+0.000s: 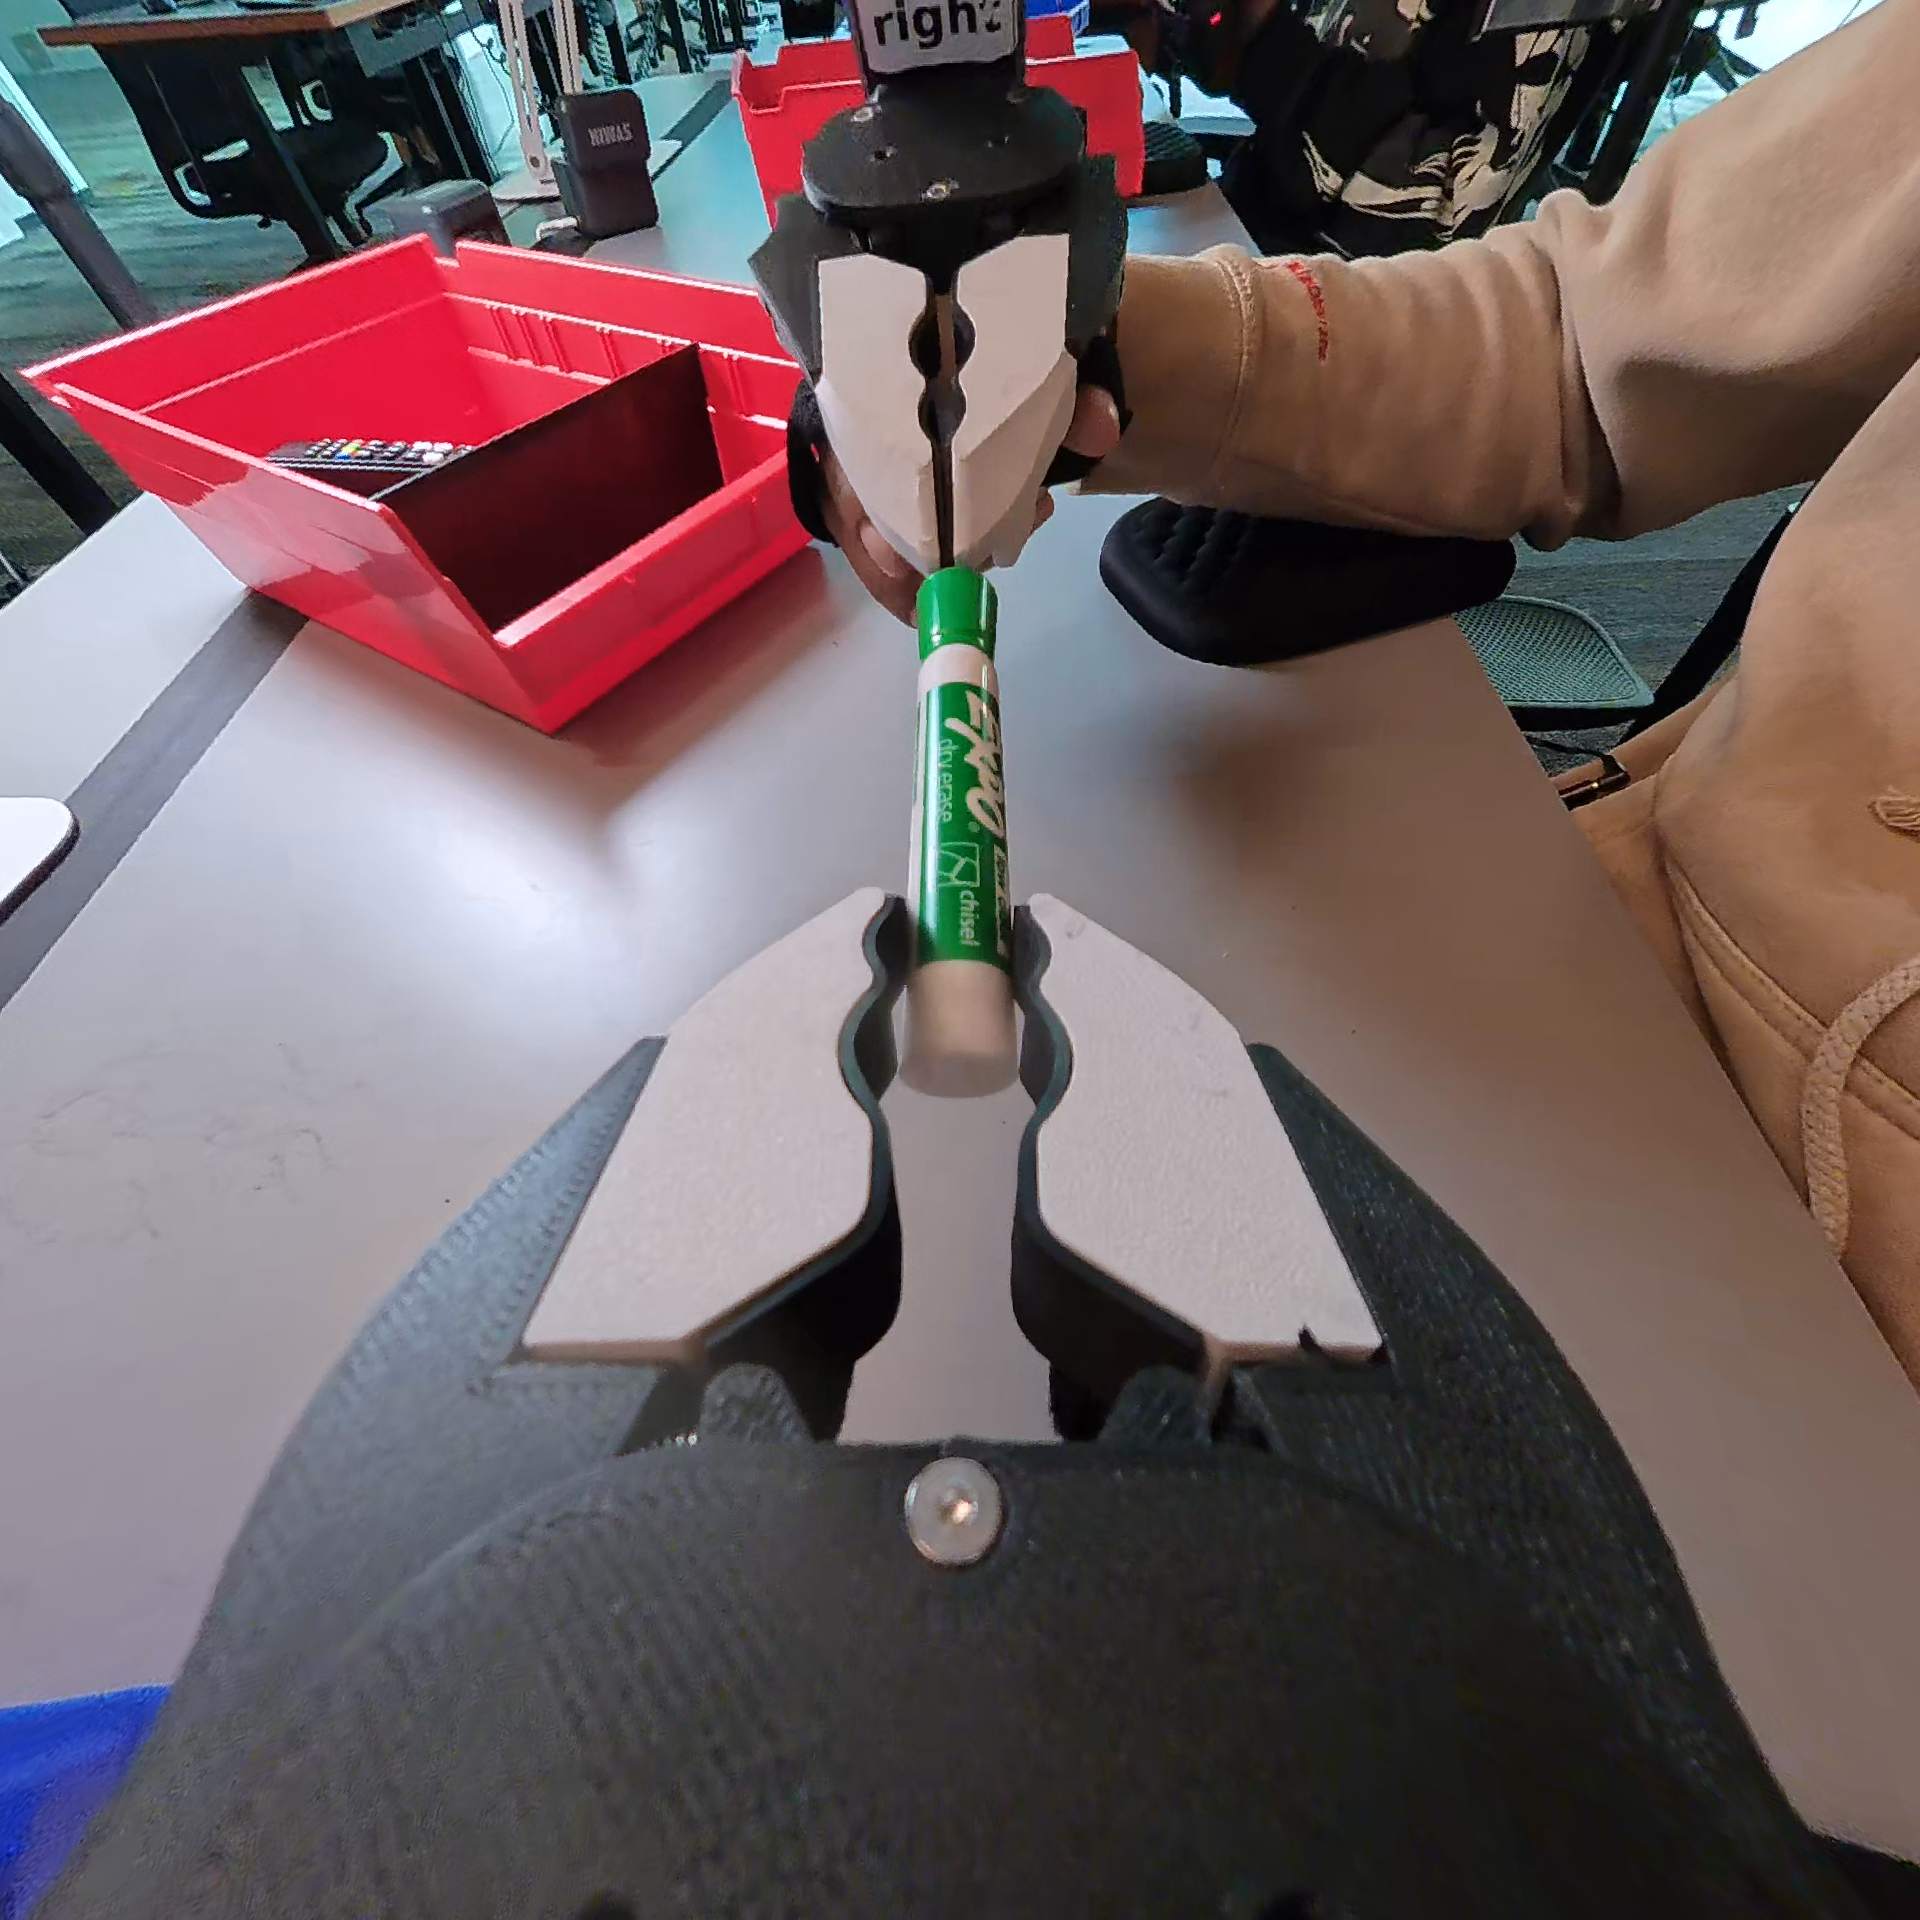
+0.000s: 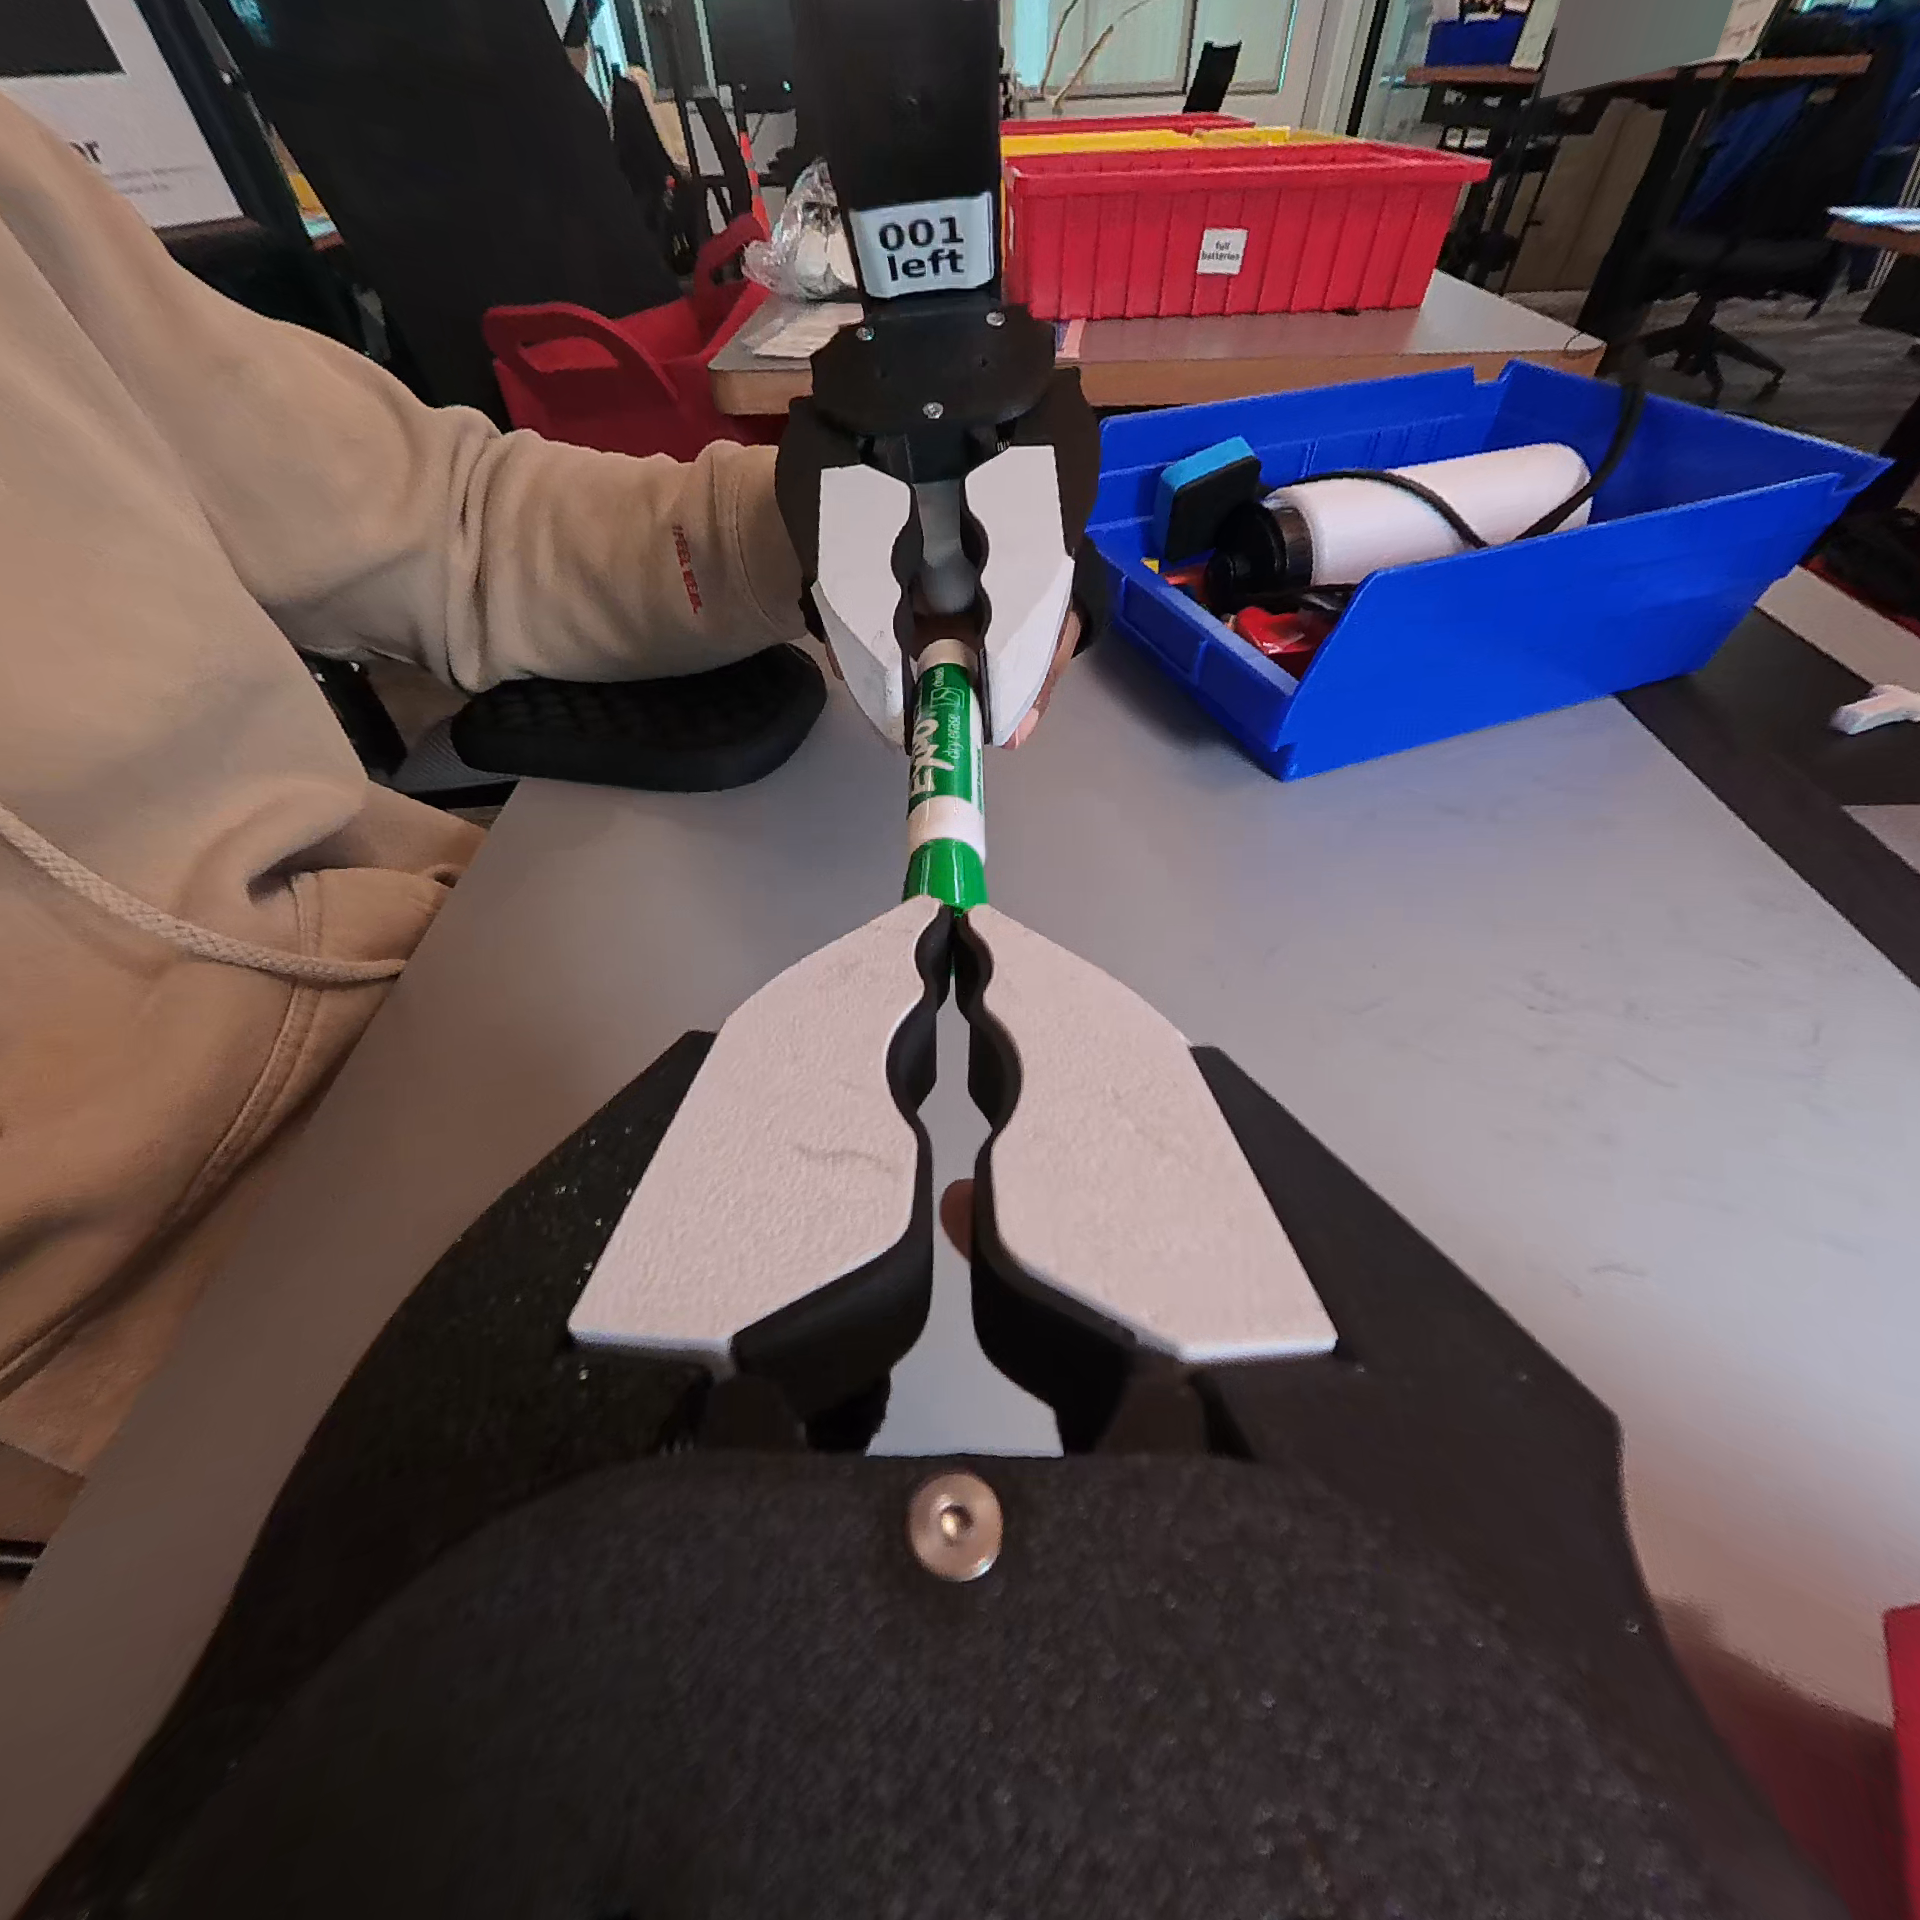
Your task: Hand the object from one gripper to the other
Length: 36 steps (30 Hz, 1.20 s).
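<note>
A green-and-white marker (image 1: 956, 769) hangs level above the grey table (image 1: 416, 935) between the two grippers. My left gripper (image 1: 956, 914) is shut on its white rear end, with both pads pressed against the barrel. This also shows in the right wrist view, where the left gripper (image 2: 940, 717) holds the marker (image 2: 943, 790). My right gripper (image 2: 951, 914) is shut, its fingertips meeting right at the end of the green cap (image 2: 940, 873), not around it. In the left wrist view the right gripper (image 1: 951, 551) has its tips closed just past the cap (image 1: 956, 608).
A red bin (image 1: 312, 540) with a black divider and a remote control (image 1: 364, 454) stands on the table. A blue bin (image 2: 1558, 644) holds a white bottle (image 2: 1434, 509) and other items. A person's beige sleeve (image 1: 1455, 343) and a black chair armrest (image 1: 1299, 582) are at the table's edge. Left tips to right tips: about 8 cm.
</note>
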Each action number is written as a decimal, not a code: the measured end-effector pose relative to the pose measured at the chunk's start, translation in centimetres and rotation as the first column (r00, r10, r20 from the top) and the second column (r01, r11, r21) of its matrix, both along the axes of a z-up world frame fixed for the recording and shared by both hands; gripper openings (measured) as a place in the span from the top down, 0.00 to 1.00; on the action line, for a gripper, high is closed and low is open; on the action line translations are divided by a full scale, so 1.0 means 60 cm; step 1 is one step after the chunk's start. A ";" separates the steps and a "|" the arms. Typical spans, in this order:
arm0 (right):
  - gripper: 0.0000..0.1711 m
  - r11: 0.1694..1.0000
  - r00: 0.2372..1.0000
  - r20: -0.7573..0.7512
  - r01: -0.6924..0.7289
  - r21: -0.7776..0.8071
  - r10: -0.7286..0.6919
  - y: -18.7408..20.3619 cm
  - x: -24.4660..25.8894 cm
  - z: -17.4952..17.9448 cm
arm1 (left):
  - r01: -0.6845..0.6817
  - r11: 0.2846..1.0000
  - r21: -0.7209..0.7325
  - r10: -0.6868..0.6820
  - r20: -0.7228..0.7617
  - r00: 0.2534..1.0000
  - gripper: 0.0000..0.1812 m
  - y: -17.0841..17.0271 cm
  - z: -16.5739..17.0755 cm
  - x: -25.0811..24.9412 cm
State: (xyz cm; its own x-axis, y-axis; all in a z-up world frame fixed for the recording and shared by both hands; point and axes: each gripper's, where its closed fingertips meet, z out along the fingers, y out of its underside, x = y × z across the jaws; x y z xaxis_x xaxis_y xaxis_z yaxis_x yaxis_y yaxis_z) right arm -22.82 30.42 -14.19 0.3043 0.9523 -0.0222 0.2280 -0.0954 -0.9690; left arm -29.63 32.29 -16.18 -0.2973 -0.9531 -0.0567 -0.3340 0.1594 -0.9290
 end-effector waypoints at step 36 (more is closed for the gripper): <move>0.95 0.980 0.935 -0.342 0.148 0.135 -0.094 -0.017 0.128 0.162 | -0.069 0.991 -0.112 0.080 0.094 0.992 0.74 0.024 0.004 0.010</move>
